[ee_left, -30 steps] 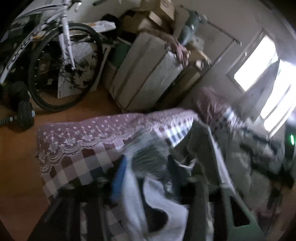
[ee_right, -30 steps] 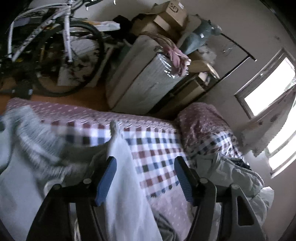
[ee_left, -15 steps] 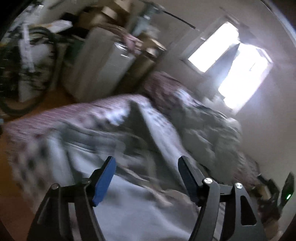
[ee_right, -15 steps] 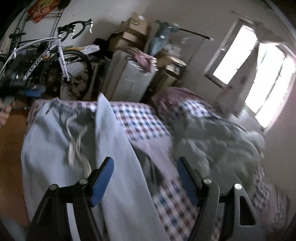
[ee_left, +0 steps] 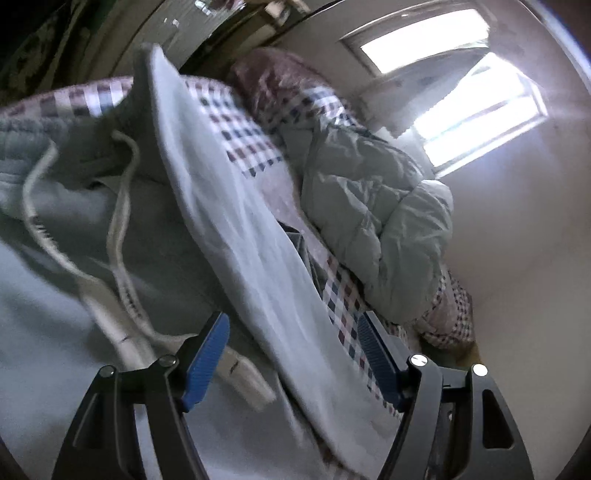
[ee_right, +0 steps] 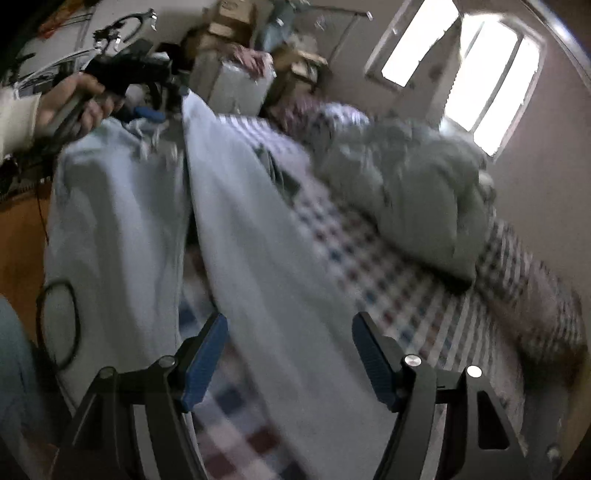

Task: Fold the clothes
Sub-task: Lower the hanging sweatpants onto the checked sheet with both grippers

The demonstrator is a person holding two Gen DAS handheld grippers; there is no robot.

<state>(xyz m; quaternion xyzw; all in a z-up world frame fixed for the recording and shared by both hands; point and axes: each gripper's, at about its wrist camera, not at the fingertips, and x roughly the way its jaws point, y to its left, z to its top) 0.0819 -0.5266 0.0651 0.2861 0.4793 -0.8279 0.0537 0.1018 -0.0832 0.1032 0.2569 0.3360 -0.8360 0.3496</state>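
One pair of pale blue-grey cotton sweatpants (ee_left: 229, 229) lay spread along the checked red, blue and white bedsheet (ee_right: 399, 295), waistband end far from me, its white drawstring (ee_left: 118, 236) looping loose over the cloth. My left gripper (ee_left: 293, 354) had just been widening its jaws; a raised fold of the pants ran between the blue pads without being pinched. My right gripper (ee_right: 290, 350) also hung released over one trouser leg, gripping nothing. From the right wrist view I saw my left hand (ee_right: 74, 103) on its grip near the waistband. Beside the pants, toward the window (ee_right: 461, 59), a crumpled pale green puffer jacket (ee_left: 373, 221) was heaped on the sheet, with a small dark garment (ee_right: 277, 170) partly tucked under the pants' edge. Cardboard boxes (ee_right: 229, 18) and a bicycle handlebar (ee_right: 122, 29) stood behind the bed, blurred. Motion smear hid the pants' hems, which my own fingers cut off.
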